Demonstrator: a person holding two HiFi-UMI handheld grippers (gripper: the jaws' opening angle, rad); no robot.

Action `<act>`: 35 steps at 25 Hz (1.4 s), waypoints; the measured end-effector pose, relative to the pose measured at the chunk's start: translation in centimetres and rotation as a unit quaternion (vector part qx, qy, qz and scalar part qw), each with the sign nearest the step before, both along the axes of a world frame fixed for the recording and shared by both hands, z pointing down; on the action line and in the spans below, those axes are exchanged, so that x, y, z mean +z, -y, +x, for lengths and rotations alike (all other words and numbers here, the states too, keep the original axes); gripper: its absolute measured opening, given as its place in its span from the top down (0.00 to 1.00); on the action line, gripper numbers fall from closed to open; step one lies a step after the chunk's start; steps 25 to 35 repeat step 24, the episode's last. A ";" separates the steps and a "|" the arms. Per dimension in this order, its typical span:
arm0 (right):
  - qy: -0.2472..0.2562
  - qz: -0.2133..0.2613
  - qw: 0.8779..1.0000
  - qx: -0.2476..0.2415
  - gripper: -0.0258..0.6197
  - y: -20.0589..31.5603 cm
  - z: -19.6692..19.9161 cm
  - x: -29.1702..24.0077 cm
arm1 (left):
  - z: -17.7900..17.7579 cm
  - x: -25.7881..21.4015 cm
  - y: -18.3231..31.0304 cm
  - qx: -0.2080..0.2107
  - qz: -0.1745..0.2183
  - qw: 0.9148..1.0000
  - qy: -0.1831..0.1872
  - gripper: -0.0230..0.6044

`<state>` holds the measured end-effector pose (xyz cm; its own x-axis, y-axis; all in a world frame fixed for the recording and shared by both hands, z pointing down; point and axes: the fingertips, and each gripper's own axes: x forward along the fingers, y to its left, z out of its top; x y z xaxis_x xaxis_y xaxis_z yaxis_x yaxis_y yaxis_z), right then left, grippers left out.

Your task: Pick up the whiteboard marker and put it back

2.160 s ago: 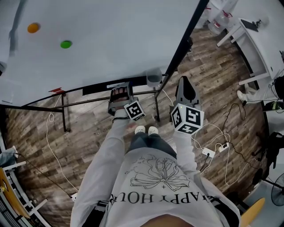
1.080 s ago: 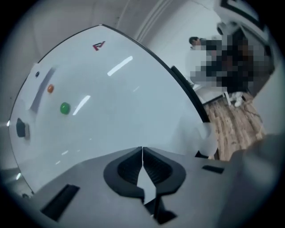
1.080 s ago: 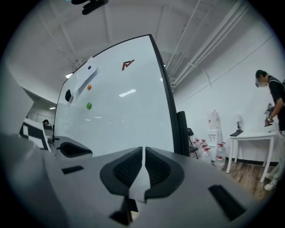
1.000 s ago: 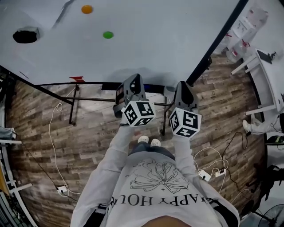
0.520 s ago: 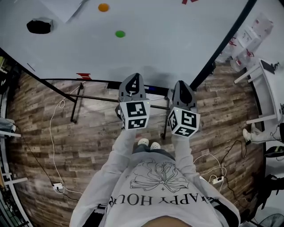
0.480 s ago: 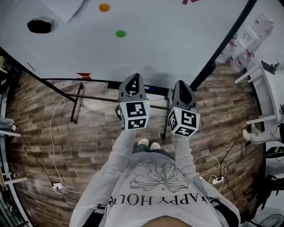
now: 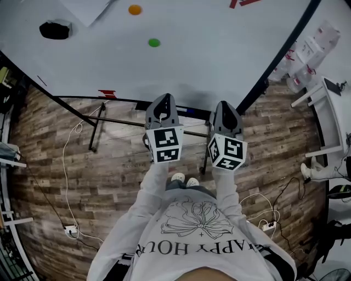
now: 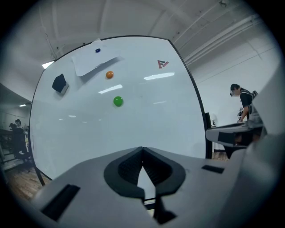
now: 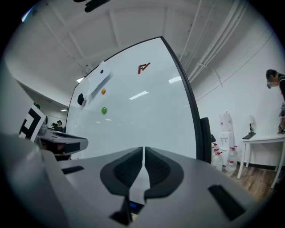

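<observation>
Both grippers point level at the whiteboard (image 7: 208,49), side by side above its bottom ledge (image 7: 126,100). My left gripper (image 7: 163,100) (image 8: 142,149) is shut with nothing between its pads. The right gripper (image 7: 225,105) (image 9: 144,149) is also shut and holds nothing. Between them a small blue thing (image 7: 189,111) (image 9: 133,206) lies on the ledge; whether it is the marker I cannot tell. A small red thing (image 7: 107,94) sits further left on the ledge.
On the board are a green magnet (image 7: 154,42), an orange magnet (image 7: 134,9), a black eraser (image 7: 55,29) and a paper sheet (image 8: 93,62). Cables (image 7: 71,164) trail over the wooden floor. A white table (image 7: 323,110), water bottles (image 7: 307,49) and a person (image 8: 242,104) stand at the right.
Both grippers have risen from the ledge and come forward towards the board. The left one has rolled upright, so its marker cube now faces squarely up. Both stay shut.
</observation>
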<state>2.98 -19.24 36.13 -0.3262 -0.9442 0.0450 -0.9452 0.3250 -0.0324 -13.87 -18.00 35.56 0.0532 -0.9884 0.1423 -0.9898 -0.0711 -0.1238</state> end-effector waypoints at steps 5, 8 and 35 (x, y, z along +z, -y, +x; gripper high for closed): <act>0.001 0.000 1.000 0.001 0.94 0.0 -0.3 0.0 | -0.3 0.2 -0.2 -0.001 -0.002 1.000 -0.004 0.96; 0.000 0.000 1.000 0.001 0.94 0.1 -0.4 0.0 | -0.3 0.3 -0.2 0.000 -0.003 1.000 -0.006 0.95; -0.005 0.001 1.000 0.013 0.94 0.6 0.5 0.0 | 0.5 0.0 0.3 0.016 -0.001 1.000 -0.009 0.95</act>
